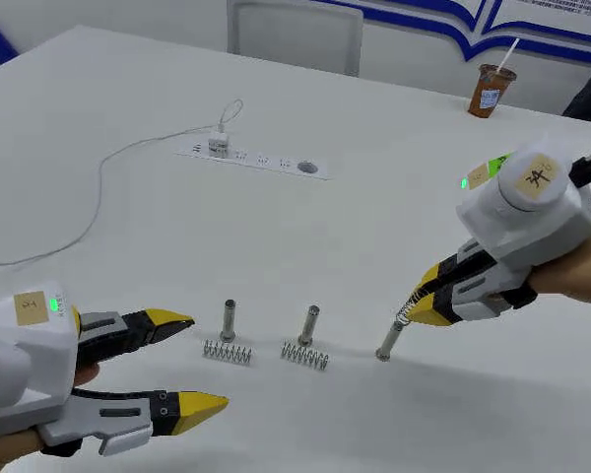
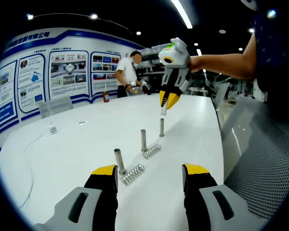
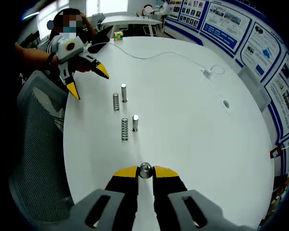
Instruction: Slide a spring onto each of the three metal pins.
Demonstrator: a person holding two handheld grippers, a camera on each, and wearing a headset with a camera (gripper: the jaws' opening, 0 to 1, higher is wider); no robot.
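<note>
The right gripper (image 1: 421, 302) pinches a held spring (image 1: 406, 312) at the top of the end pin (image 1: 388, 341), right of the middle pin (image 1: 309, 325). A second spring (image 1: 304, 356) lies at the middle pin's foot. Left of it, a third spring (image 1: 227, 352) lies beside the far pin (image 1: 229, 320), and further left the left gripper (image 1: 209, 361) hangs with its jaws spread.

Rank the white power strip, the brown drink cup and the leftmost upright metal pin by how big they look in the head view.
1. white power strip, the longest
2. brown drink cup with a straw
3. leftmost upright metal pin, the smallest
The two bigger ones sit farther from the camera, so the order is safe.
</note>
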